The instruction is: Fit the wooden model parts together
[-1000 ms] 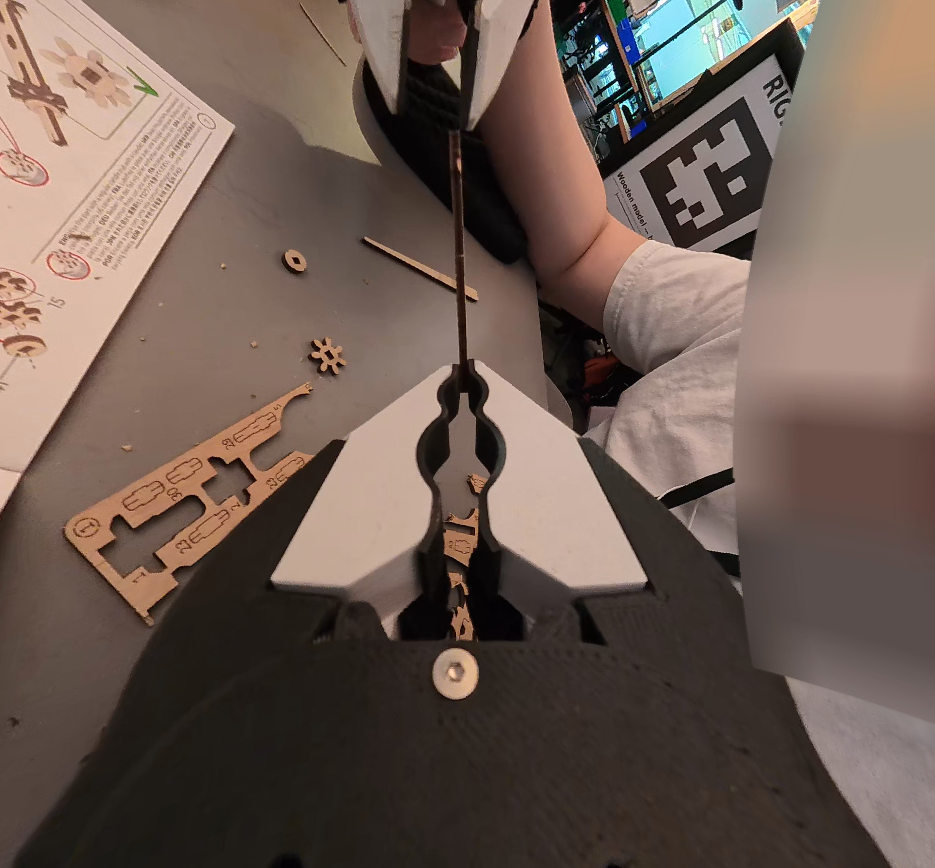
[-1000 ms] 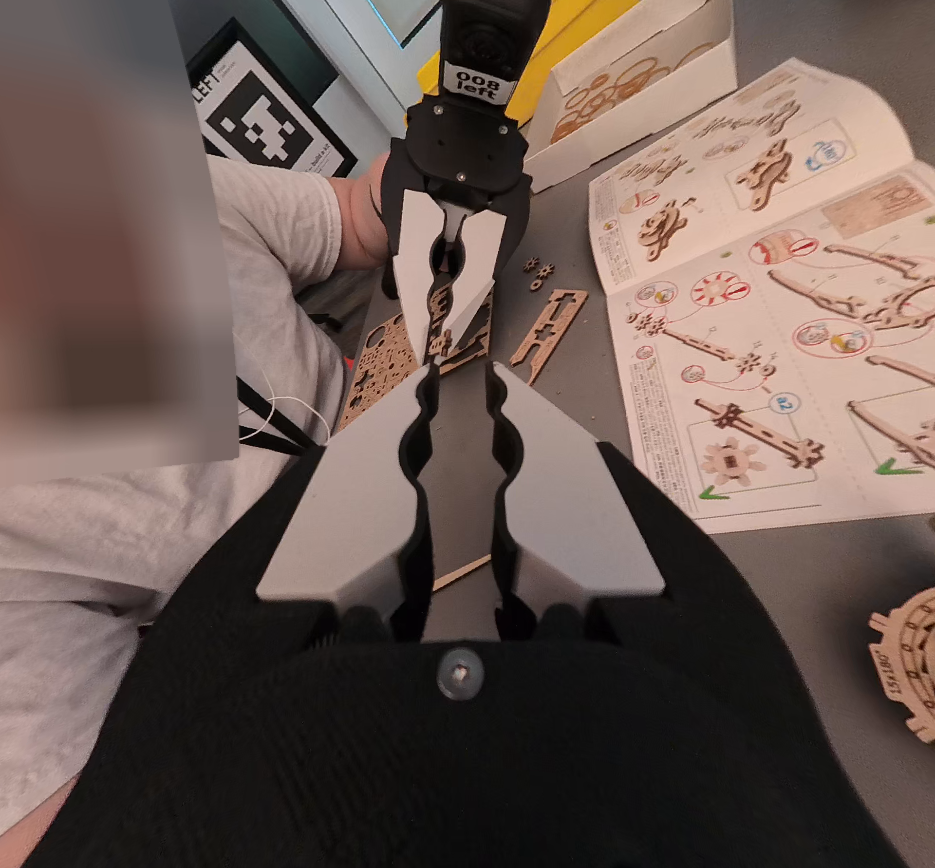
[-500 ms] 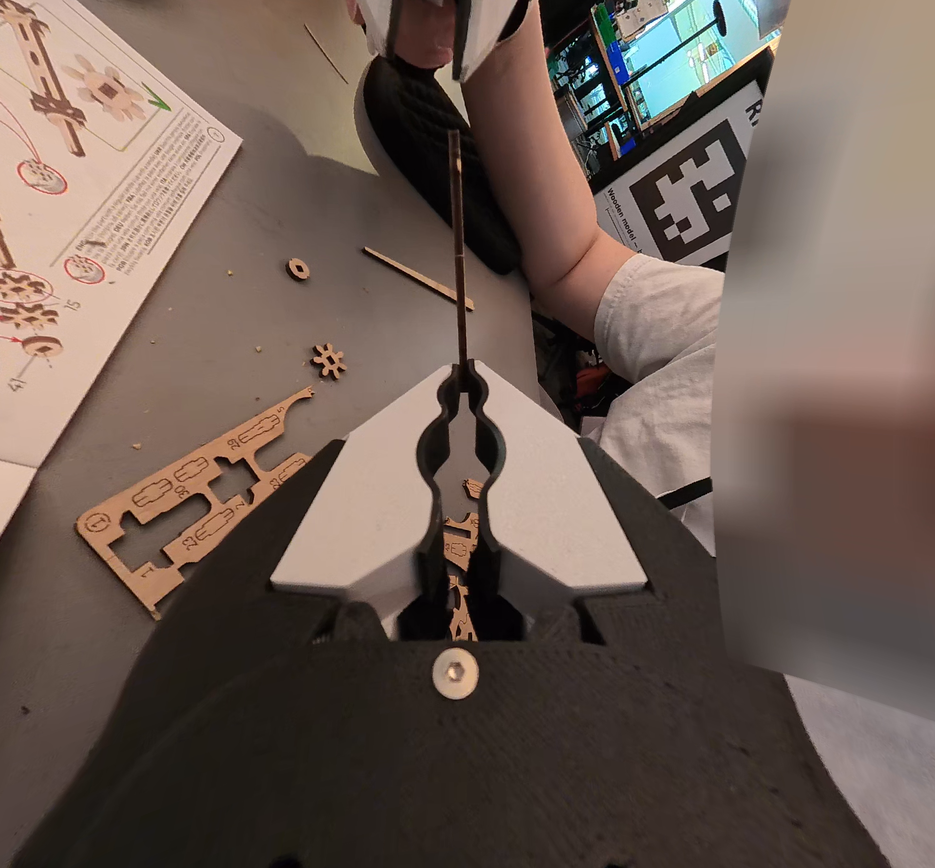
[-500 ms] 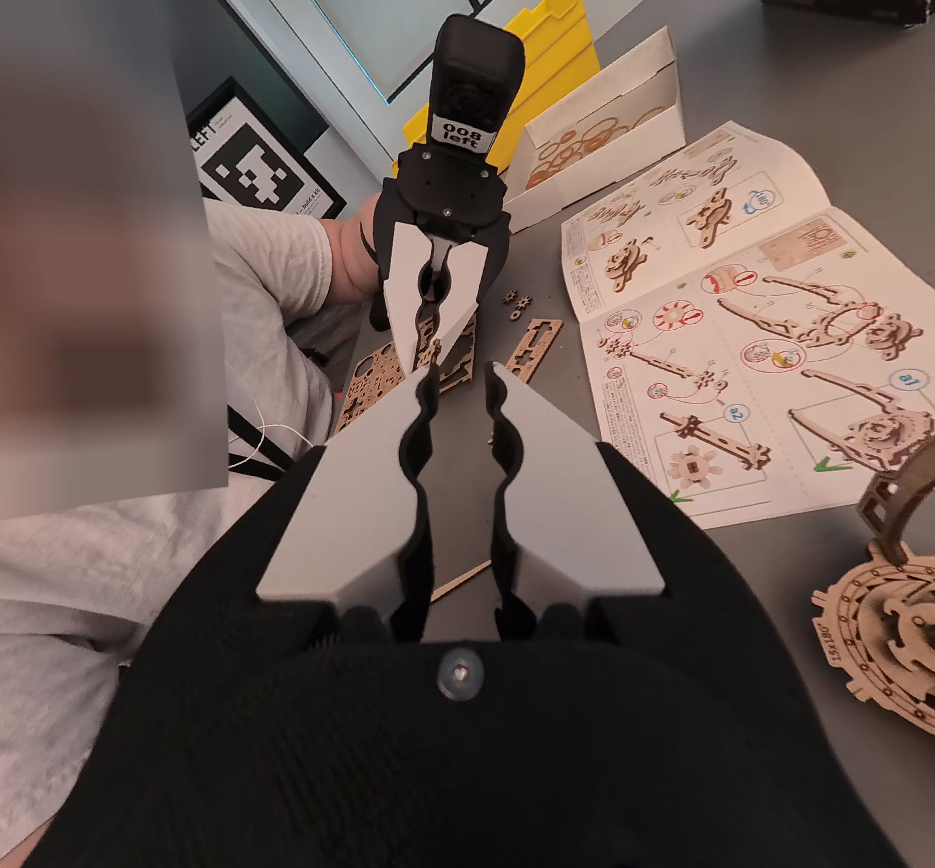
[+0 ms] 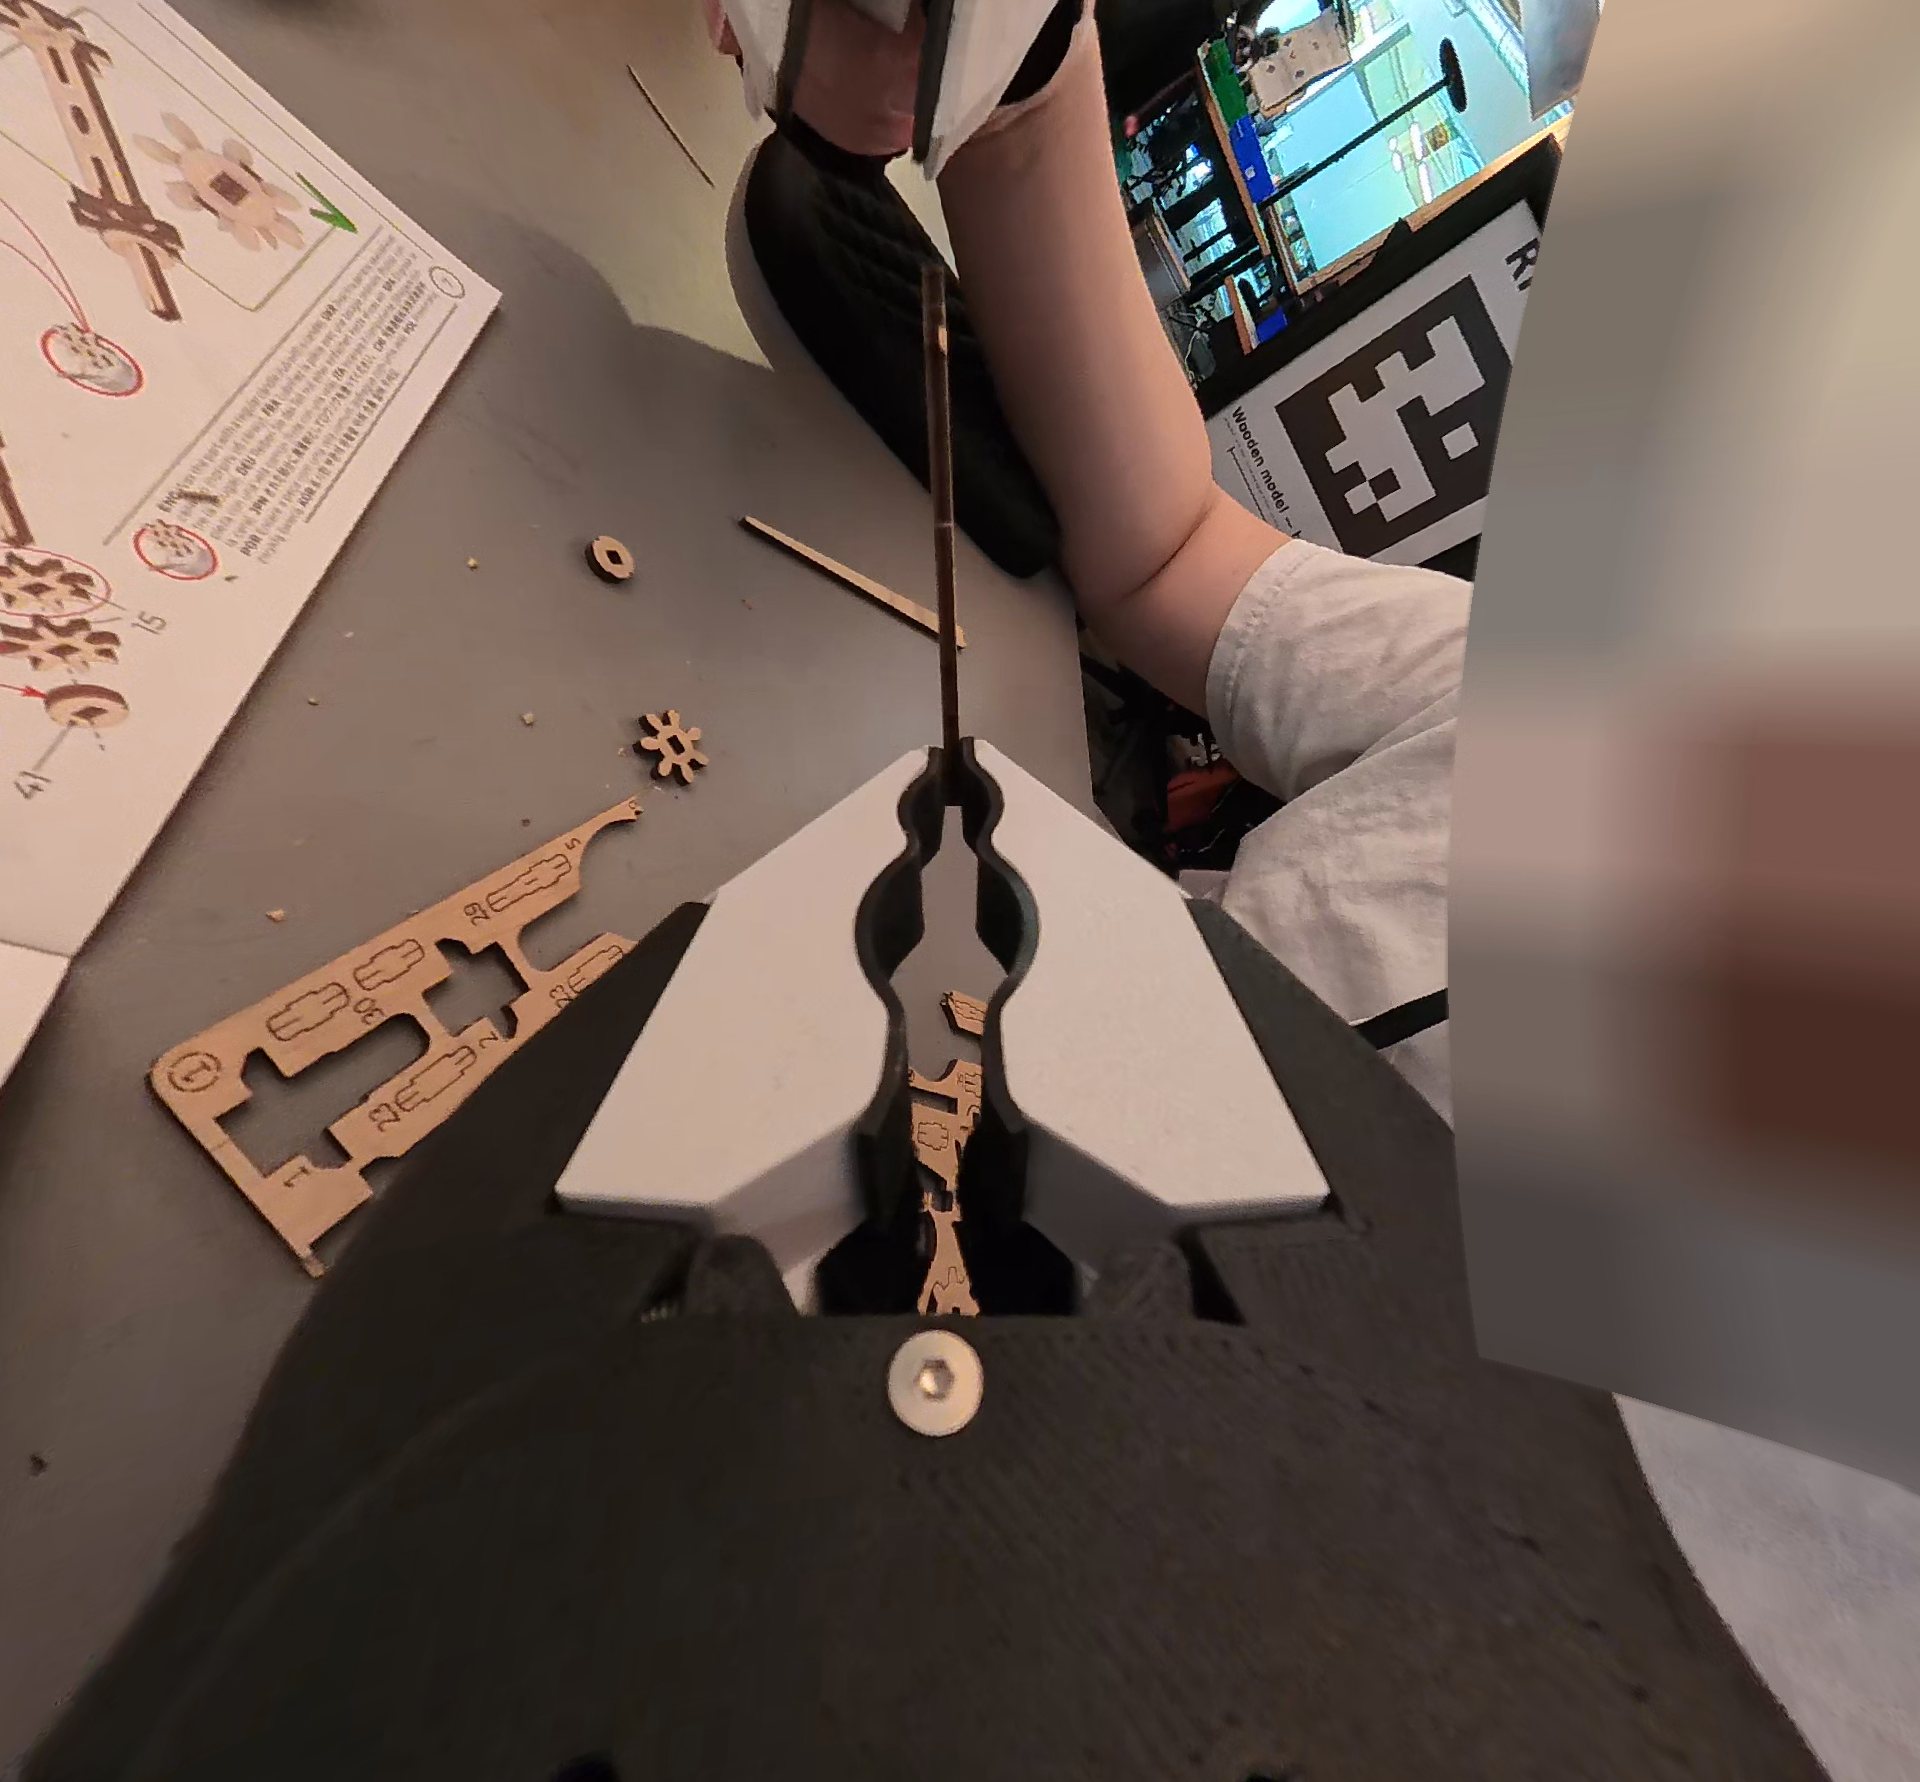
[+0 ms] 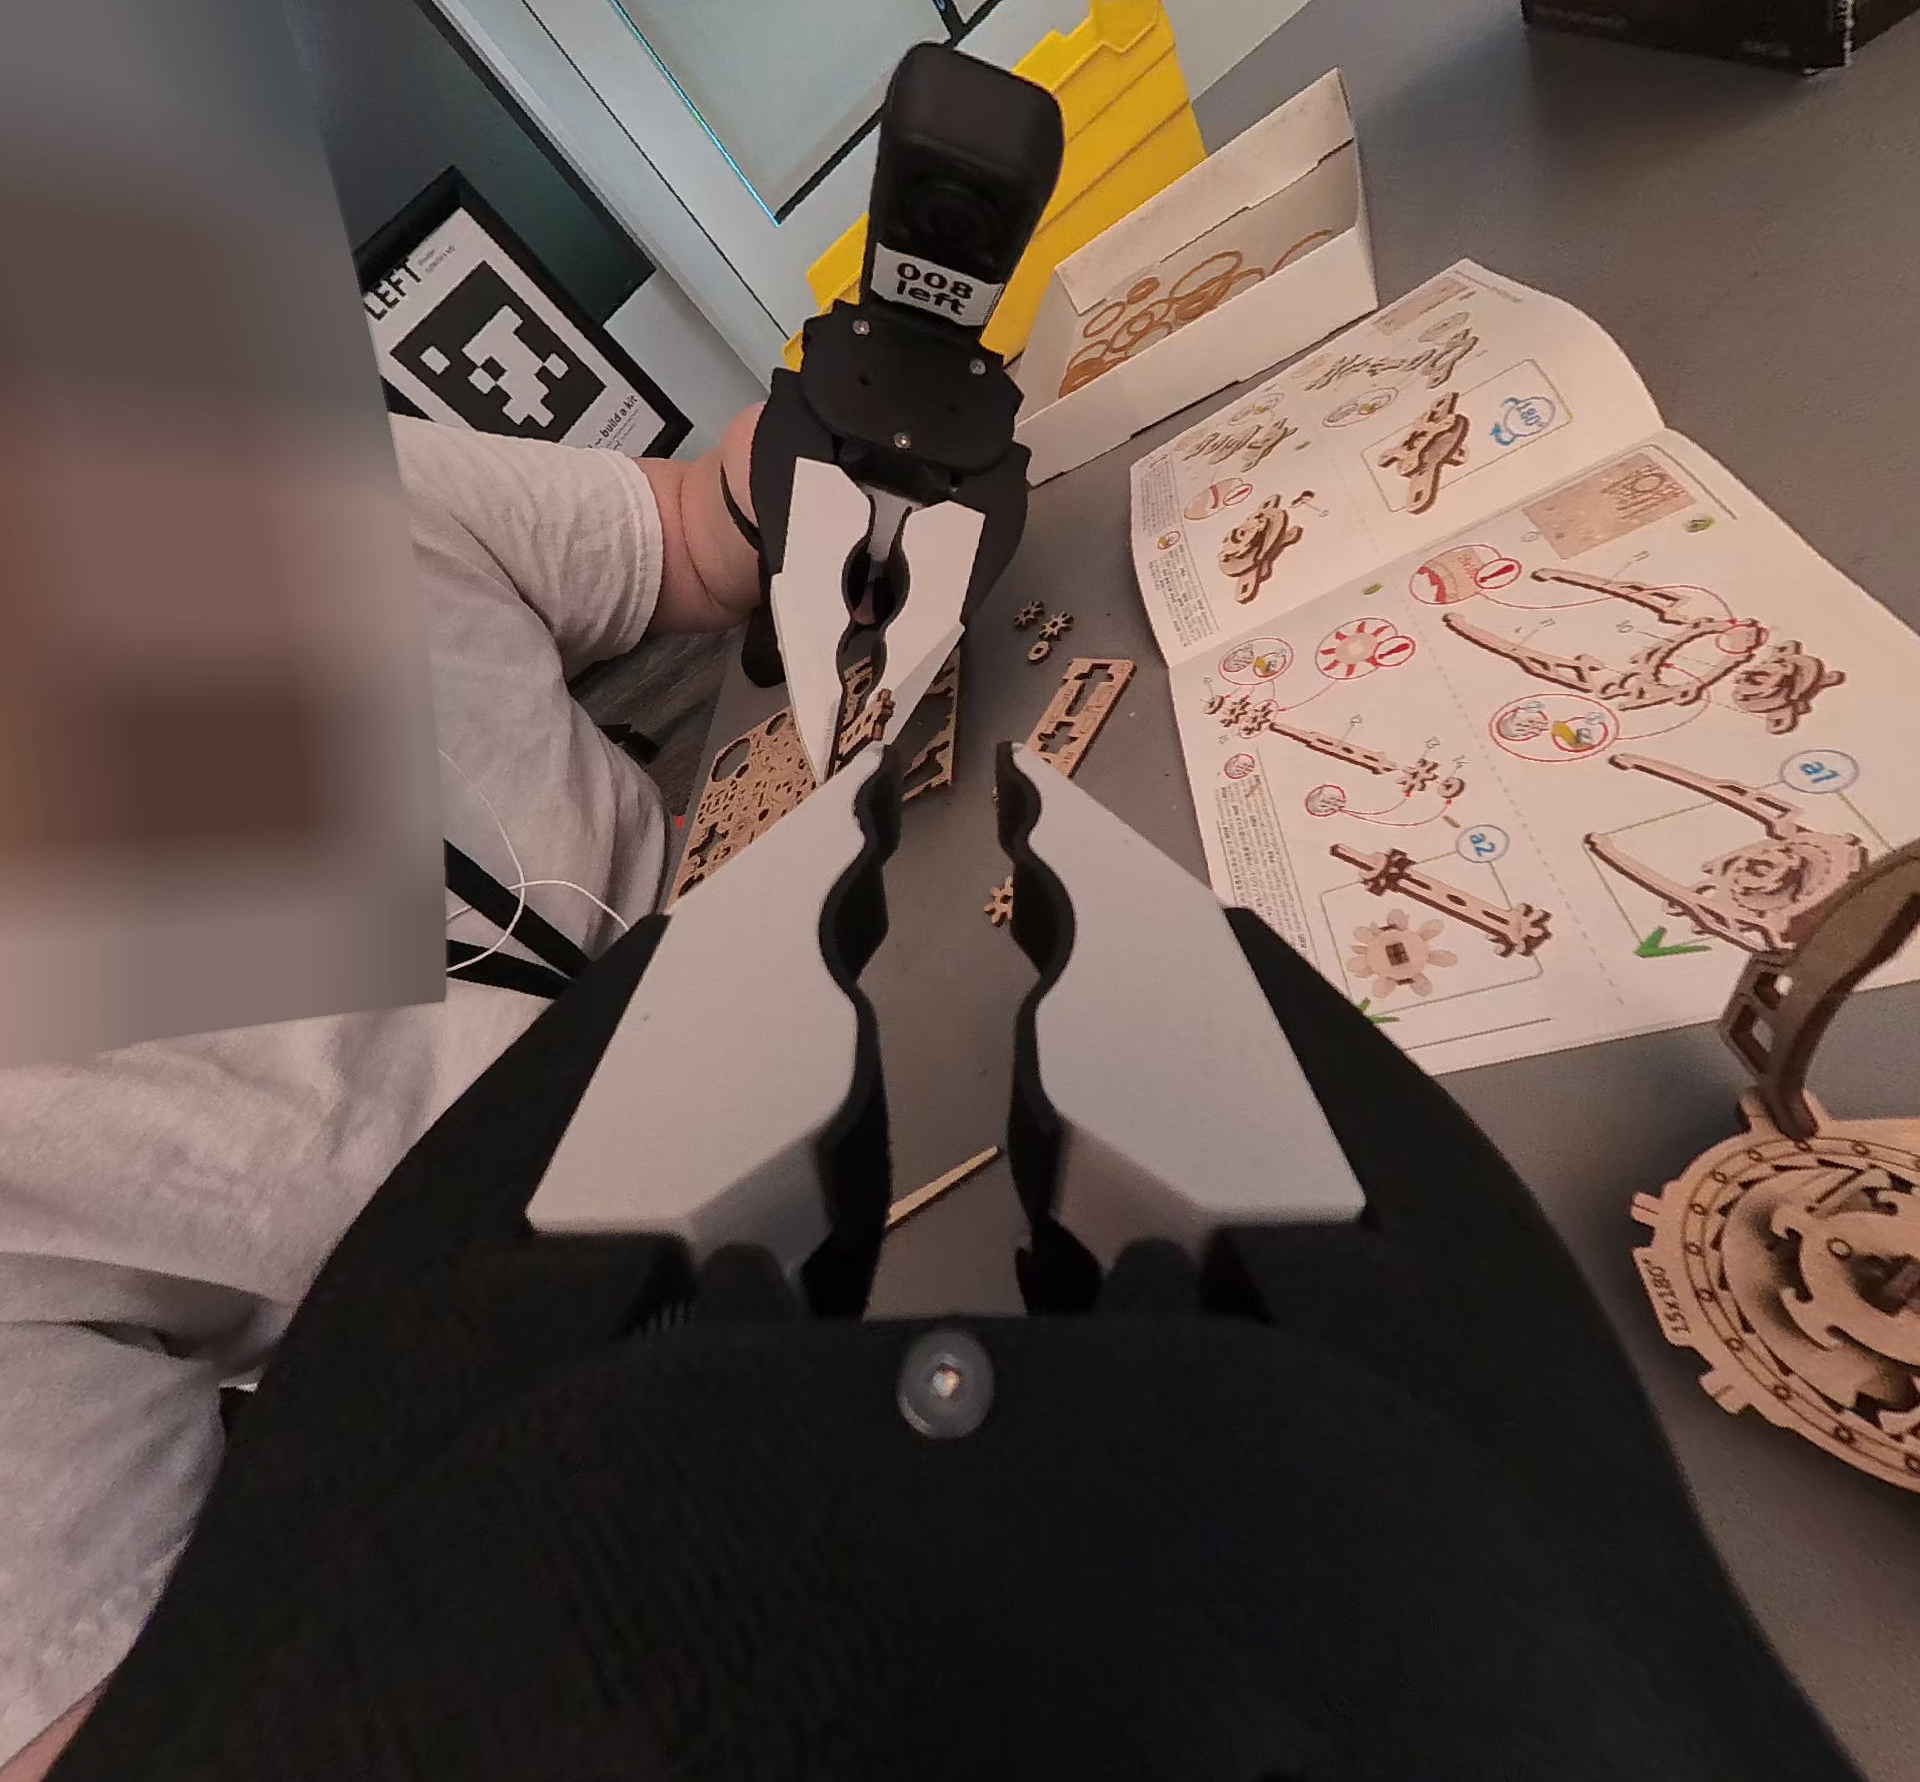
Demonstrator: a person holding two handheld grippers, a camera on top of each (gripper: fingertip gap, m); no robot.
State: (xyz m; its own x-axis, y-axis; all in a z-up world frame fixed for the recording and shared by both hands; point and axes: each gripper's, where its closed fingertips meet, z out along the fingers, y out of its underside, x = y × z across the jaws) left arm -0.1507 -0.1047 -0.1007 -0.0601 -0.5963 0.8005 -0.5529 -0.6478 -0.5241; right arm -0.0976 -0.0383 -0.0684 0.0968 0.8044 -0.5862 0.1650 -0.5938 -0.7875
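Note:
My left gripper (image 5: 948, 750) is shut on a thin wooden strip (image 5: 938, 485), seen edge-on and pointing away from me above the grey table (image 5: 468, 672). In the right wrist view the left gripper (image 6: 852, 740) holds this small wooden part (image 6: 878, 709) at its tips, with a toothed piece on it. My right gripper (image 6: 940, 766) is open and empty, its tips just short of that part. In the left wrist view the right gripper (image 5: 857, 127) hangs open beyond the strip's far end, not touching it.
A wooden parts frame (image 5: 395, 1036), a small gear (image 5: 673, 745), a washer (image 5: 610, 556) and a thin stick (image 5: 852, 579) lie on the table. An instruction booklet (image 6: 1507, 693), a white box of rings (image 6: 1205, 298), a yellow bin (image 6: 1122, 101) and a part-built wooden model (image 6: 1787, 1296) lie to the right. The grippers' ends are close to 9 cm from one another.
My right gripper has drawn back from the far end of the strip, leaving a gap. My left gripper still holds the strip in the same way.

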